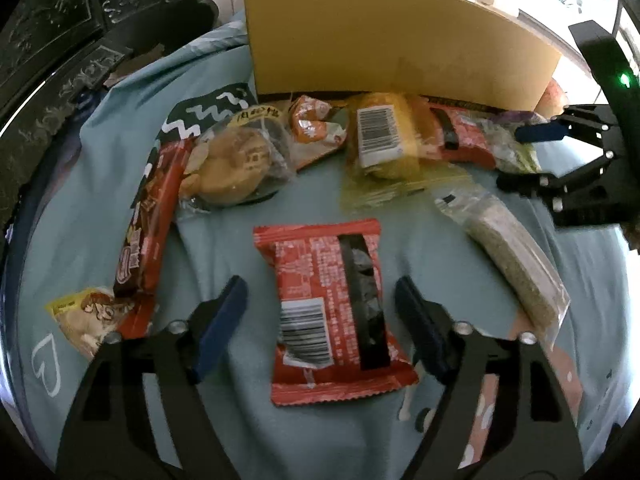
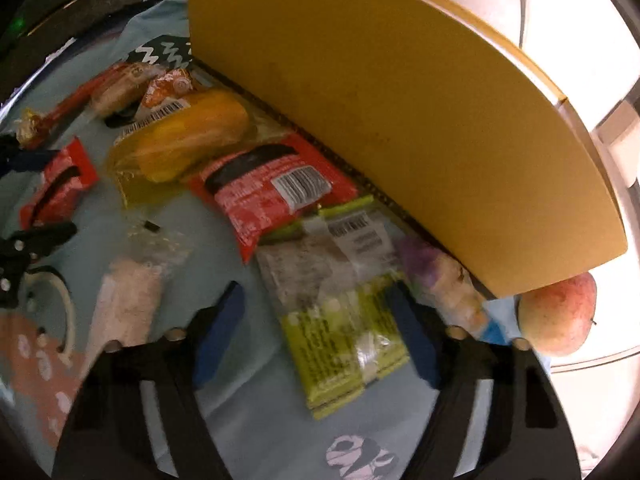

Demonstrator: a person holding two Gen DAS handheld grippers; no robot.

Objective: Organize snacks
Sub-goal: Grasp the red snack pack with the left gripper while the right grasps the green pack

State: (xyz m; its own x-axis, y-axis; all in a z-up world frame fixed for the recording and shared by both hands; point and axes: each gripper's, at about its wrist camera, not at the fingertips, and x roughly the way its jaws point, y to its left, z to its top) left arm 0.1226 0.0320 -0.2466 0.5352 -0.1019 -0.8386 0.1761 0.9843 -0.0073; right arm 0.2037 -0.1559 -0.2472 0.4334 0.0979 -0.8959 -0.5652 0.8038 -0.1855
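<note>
Snack packets lie scattered on a light blue cloth (image 1: 224,240). My left gripper (image 1: 320,300) is open, its blue fingers on either side of a red packet with a barcode (image 1: 332,308). My right gripper (image 2: 316,304) is open around a green and clear packet (image 2: 340,316); it also shows at the right edge of the left wrist view (image 1: 524,156). A second red packet (image 2: 272,188), a yellow wrapped cake (image 2: 192,136) and a pale grain bar (image 1: 516,256) lie close by.
A yellow cardboard box (image 1: 392,40) stands at the back of the cloth. An apple (image 2: 560,312) sits by its right corner. A round bun packet (image 1: 236,164), an orange packet (image 1: 316,120) and a long red bar (image 1: 148,216) lie to the left. Dark carved furniture (image 1: 52,40) stands beyond.
</note>
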